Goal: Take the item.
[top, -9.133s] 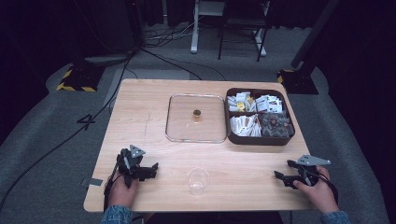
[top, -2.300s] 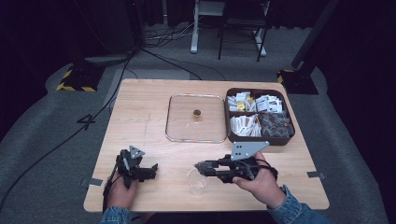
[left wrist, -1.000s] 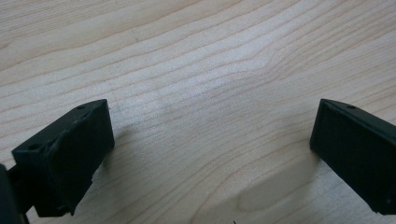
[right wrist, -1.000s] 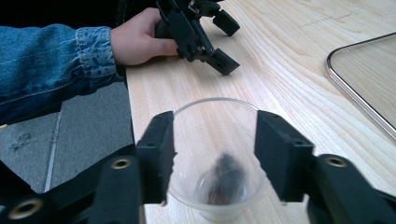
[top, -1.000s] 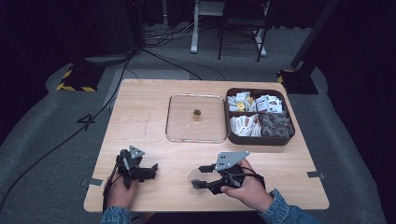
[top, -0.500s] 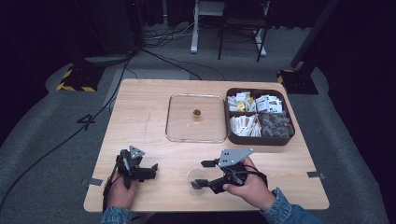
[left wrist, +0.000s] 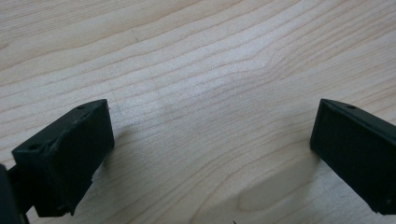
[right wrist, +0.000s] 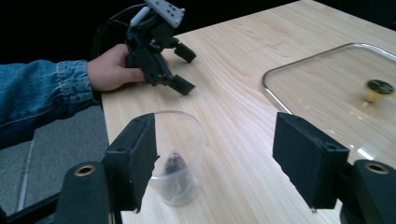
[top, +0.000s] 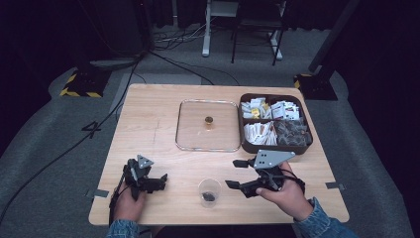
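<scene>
You are looking down at the wooden table (left wrist: 201, 84) from very close. Its light brown top has wavy lines running across it. Your left gripper (left wrist: 210, 154) has two black jaws, one at the left side and one at the right side. They stand far apart with only bare wood between them. Each jaw drops a soft shadow on the wood beside it.

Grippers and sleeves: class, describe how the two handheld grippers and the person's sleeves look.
Both the left gripper and right gripper are black, each with two blocky rectangular jaws and a grey three-cornered plate on top. A black cable trails from the left one. The sleeves are blue denim with stitched cuffs.
</scene>
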The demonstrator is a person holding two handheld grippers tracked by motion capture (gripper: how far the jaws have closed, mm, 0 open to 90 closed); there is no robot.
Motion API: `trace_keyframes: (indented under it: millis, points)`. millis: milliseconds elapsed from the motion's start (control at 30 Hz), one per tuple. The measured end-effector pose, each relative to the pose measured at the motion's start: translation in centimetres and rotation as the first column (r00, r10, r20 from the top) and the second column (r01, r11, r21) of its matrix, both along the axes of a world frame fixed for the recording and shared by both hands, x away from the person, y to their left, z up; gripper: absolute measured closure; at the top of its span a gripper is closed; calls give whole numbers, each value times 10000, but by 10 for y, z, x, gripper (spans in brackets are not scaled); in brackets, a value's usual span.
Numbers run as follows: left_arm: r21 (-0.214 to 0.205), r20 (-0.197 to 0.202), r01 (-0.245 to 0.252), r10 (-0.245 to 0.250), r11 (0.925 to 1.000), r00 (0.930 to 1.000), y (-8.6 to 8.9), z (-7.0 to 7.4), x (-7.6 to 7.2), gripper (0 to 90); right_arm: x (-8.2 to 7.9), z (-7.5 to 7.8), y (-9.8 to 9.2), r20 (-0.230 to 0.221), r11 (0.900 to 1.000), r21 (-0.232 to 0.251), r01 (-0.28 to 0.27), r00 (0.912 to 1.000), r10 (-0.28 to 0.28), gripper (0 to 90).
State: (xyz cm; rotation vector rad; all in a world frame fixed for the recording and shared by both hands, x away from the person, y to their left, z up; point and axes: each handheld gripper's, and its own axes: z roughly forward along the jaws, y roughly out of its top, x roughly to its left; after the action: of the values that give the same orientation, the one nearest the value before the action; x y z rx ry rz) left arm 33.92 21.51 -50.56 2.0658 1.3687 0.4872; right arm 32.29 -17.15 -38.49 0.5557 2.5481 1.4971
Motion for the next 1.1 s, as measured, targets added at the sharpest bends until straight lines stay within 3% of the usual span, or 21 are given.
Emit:
trace_keyframes:
  millis: [400,733,1100]
  points:
    - [-4,2,-4,4,10000,10000,0,0,0,0,11,3,-47,-41,9941,-312,1042,9945,-1044,246]
    - [51,13,40,-40,10000,10000,0,0,1,0,25,-9,-84,-149,9736,-663,2183,9754,-2198,221]
    - [50,12,40,-40,10000,10000,0,0,1,0,40,-37,-112,-550,9447,-1346,2991,9496,-3085,194]
